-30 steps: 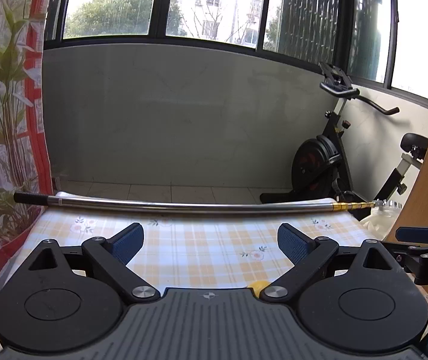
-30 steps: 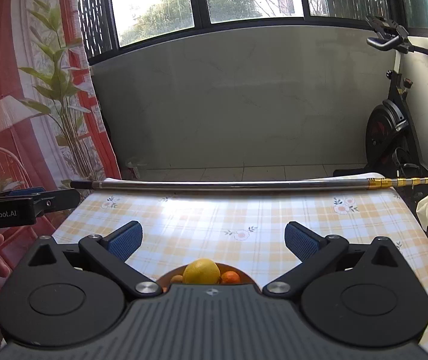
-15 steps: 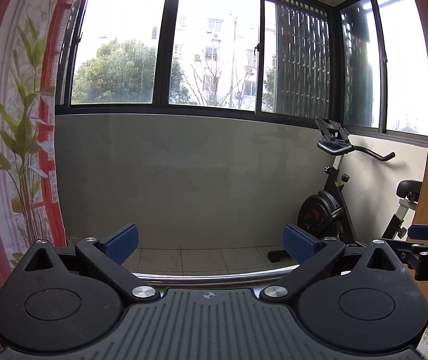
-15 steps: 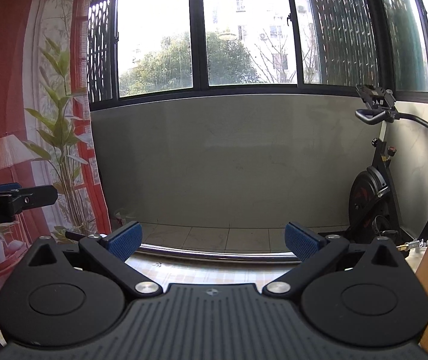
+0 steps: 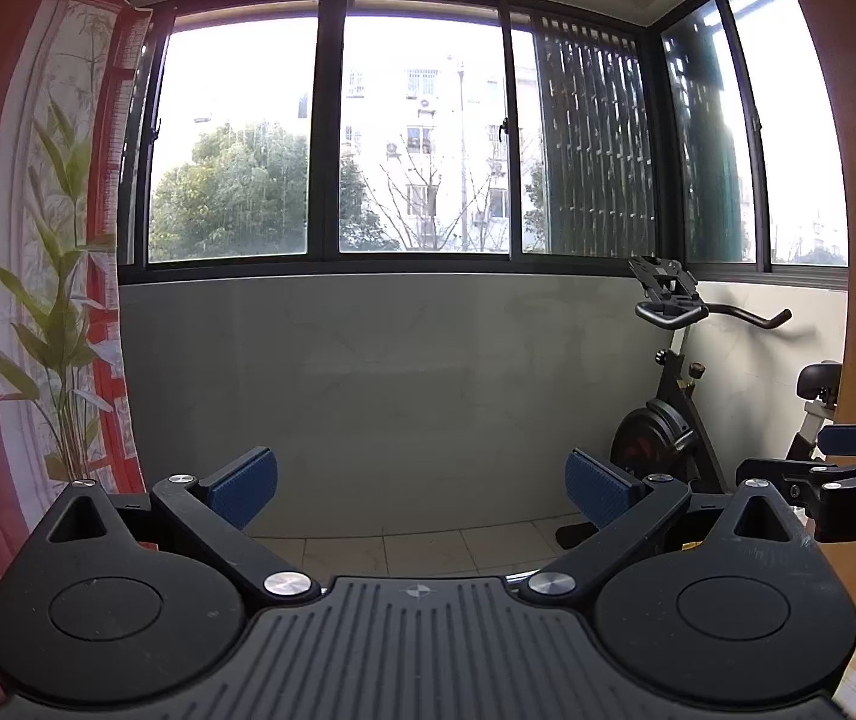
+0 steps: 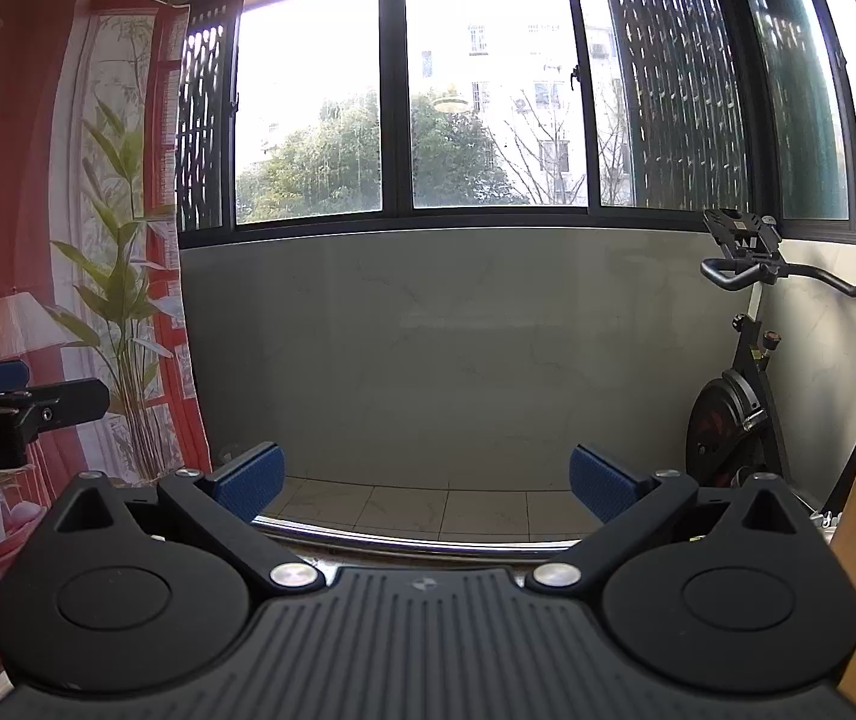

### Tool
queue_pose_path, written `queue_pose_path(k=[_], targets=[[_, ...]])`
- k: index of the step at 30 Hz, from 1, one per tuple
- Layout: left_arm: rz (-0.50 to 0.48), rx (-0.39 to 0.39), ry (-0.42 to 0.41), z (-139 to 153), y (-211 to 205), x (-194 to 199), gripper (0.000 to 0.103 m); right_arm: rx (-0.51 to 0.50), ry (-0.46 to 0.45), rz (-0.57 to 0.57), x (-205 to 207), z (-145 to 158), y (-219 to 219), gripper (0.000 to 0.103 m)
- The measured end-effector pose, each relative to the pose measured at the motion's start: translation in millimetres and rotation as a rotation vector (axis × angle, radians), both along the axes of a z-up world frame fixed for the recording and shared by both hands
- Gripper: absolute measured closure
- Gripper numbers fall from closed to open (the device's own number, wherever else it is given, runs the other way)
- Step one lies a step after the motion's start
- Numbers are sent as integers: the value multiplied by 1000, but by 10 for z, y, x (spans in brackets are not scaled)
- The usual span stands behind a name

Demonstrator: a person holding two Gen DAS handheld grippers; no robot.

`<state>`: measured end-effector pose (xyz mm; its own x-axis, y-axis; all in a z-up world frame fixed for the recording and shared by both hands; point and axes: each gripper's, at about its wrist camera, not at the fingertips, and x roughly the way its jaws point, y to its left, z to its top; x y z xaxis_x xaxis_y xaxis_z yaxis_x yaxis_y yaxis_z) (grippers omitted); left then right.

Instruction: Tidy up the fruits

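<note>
Left hand-held gripper: jaws standing spread wide, nothing between the pads.
Right hand-held gripper: likewise spread, empty.
Fruits: not showing in either view.
Aim: both are pointing at the grey wall.
Advice: tilting down first, to find the fruit, is looking wise.

I hold my left gripper nearly level, its blue pads spread wide with nothing between them. My right gripper sits alongside it, also level, jaws wide and empty.
</note>
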<state>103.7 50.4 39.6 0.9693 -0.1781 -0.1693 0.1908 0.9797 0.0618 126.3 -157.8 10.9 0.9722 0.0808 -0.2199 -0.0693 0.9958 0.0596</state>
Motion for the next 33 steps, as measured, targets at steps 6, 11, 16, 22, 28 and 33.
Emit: queue_pose_path(k=[6,11,16,22,28,33], targets=[[-21,-13,24,-29,30,29,0,9,2,3,0,14,-7,0],[-32,-17,35,-59,36,20,0,9,11,2,16,9,-29,0],[-44,-20,37,-65,40,20,0,11,14,1,21,13,-35,0],[-58,-2,33,-60,42,30,0,6,17,5,22,11,-29,0],[-71,1,33,-78,43,33,0,9,21,4,26,2,-25,0],[-80,-1,28,-81,63,41,0,10,26,5,33,-10,-20,0]])
